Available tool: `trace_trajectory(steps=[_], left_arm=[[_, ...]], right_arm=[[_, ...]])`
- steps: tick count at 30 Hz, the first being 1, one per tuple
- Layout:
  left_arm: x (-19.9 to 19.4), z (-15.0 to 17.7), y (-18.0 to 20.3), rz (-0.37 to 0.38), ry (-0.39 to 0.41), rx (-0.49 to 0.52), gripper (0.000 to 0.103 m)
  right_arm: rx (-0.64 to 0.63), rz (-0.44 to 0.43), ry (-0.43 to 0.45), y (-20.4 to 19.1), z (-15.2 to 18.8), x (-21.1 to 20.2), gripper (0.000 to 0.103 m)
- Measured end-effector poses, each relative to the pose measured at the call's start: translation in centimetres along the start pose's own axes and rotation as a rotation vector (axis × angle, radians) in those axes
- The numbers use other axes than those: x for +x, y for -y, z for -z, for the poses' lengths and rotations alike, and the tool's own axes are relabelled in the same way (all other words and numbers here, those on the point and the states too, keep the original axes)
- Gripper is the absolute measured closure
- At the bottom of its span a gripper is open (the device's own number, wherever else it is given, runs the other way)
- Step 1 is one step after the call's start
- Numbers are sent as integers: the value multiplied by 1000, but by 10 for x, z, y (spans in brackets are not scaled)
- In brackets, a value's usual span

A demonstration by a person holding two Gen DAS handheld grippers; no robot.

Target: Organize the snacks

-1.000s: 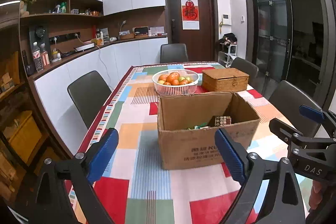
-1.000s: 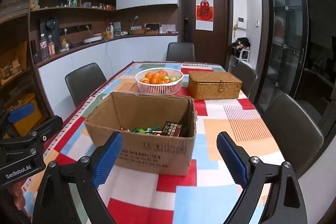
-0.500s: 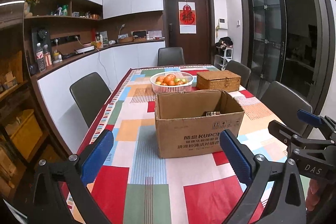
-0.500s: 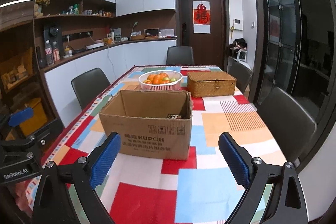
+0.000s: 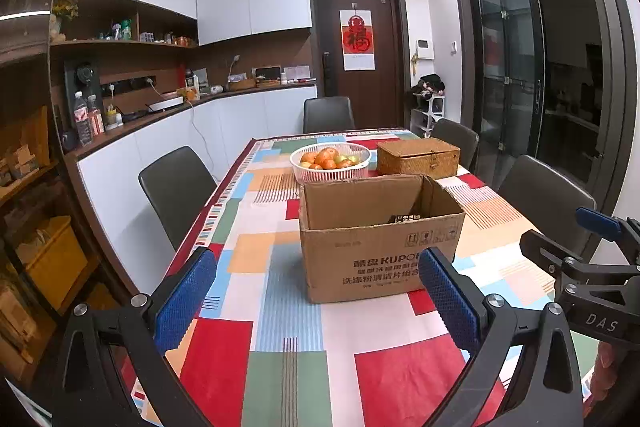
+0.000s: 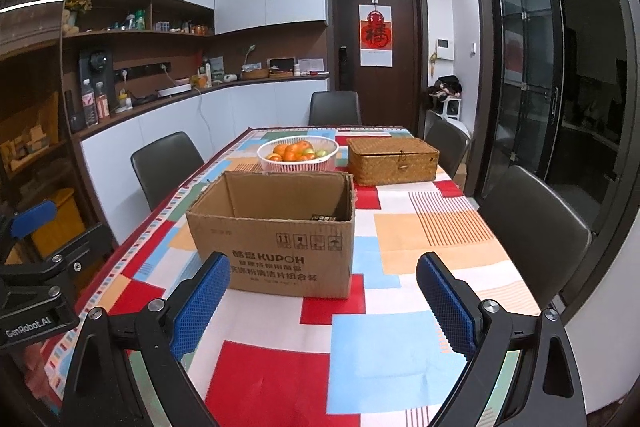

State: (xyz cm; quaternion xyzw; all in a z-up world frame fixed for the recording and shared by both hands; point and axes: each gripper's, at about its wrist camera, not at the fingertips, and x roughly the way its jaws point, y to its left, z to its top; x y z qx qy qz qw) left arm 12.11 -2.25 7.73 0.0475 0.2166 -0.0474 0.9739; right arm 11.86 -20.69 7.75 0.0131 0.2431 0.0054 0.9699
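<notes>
A: Where were the snacks?
B: Inside the open cardboard box (image 5: pixel 380 239) at the centre of the frame, on the patchwork tablecloth (image 5: pixel 288 327). Only one dark packet (image 5: pixel 406 217) peeked over the rim, at the box's right inner corner.
A: And behind it?
B: A white fruit basket (image 5: pixel 330 163) touching or just behind the box, and a lidded wicker box (image 5: pixel 418 157) to the upper right.
A: The grippers?
B: The left gripper (image 5: pixel 316 301) and right gripper (image 6: pixel 322 303) both stood wide apart with nothing between their blue pads, low in the frame and short of the box.
A: Risk?
B: Reaching in blind, I judged: the near wall hid the contents, so a finger could catch the rim and shove the box into the basket.
A: Versus a second earlier?
B: Both had pulled back; the box looked smaller, its printed front showed, and most snacks dropped from sight.
</notes>
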Motion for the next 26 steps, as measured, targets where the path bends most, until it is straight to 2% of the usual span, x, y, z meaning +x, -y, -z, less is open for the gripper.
trace_trajectory(steps=[26], left_arm=[[3, 5, 2, 5, -21, -15, 0]], right_arm=[[-8, 1, -9, 1, -1, -3, 8]])
